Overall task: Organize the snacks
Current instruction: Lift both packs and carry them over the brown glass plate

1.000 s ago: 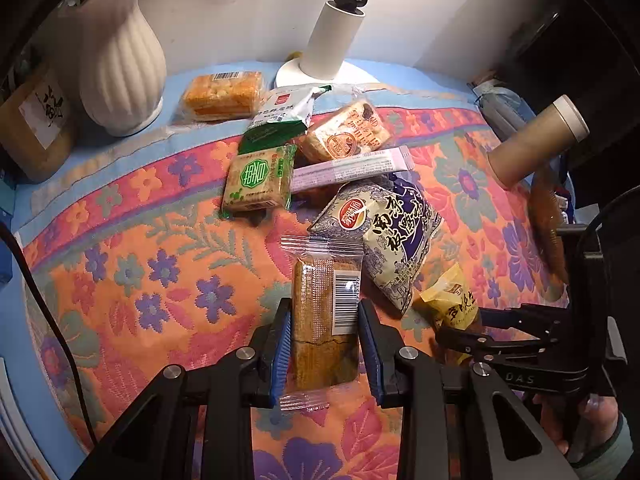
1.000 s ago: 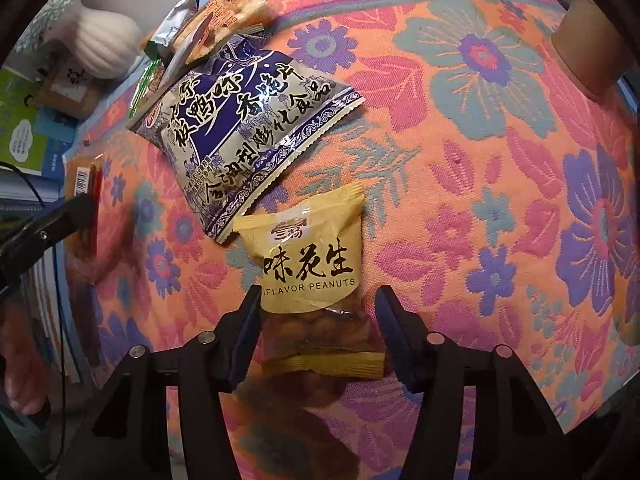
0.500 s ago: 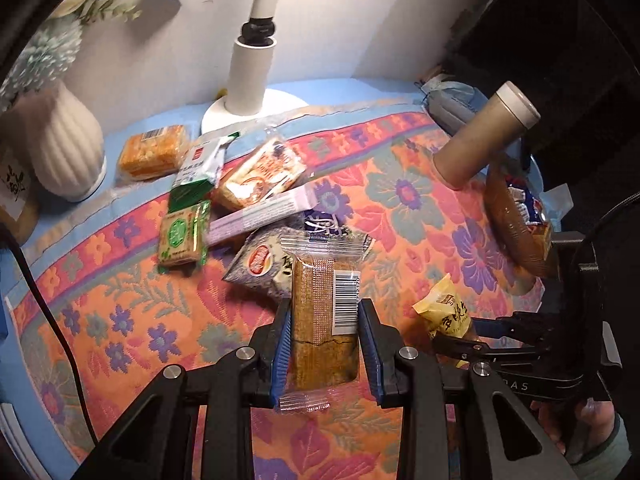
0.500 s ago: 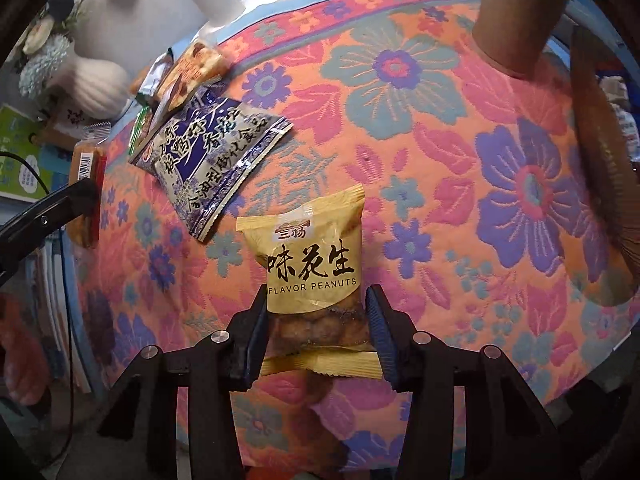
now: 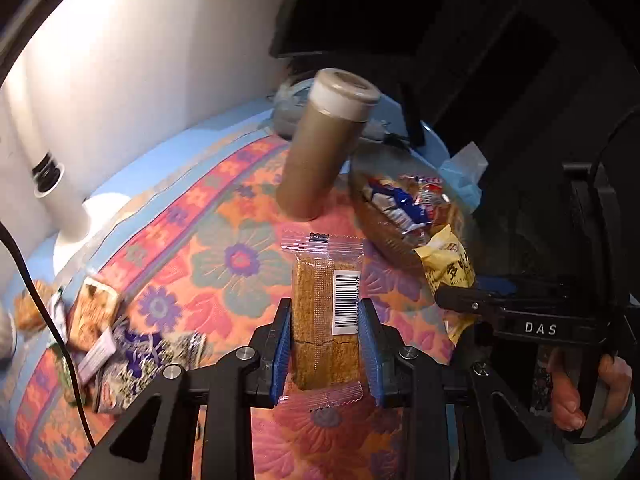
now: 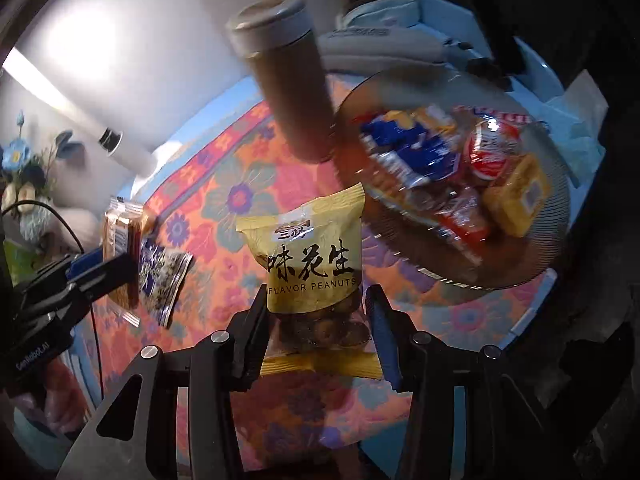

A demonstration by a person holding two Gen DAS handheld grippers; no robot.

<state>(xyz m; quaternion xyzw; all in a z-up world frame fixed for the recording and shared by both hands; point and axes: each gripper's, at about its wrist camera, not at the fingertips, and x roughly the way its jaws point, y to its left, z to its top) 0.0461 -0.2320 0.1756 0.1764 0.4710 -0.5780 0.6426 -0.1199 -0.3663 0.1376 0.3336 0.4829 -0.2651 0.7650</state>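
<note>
Nearest the lens, the left claw is pinching a clear-wrapped golden bar across its width, pads flat on both long sides, the pack standing upright off the cloth so its barcode faces the camera. Over on the other side the right claw has its jaws pressed onto the lower, see-through part of a yellow peanut packet, having just tightened in on it; the grip sits low, I'd say, so the printed top hangs free ahead of the fingers. Both packs are airborne above the flowered cloth covering the worktop. Just beyond the peanuts lies the ribbed amber dish, already loaded with blue, red and orange wrappers, which looks like the drop spot for both. Tight corner, though: a tall tan tumbler stands right beside the dish's near-left rim, and the worktop's edge runs just past the dish's right side. Best open lane looks to be straight in over the near rim. Farther back left, a purple-and-white bag and other loose packs wait near the lamp base and wall.
</note>
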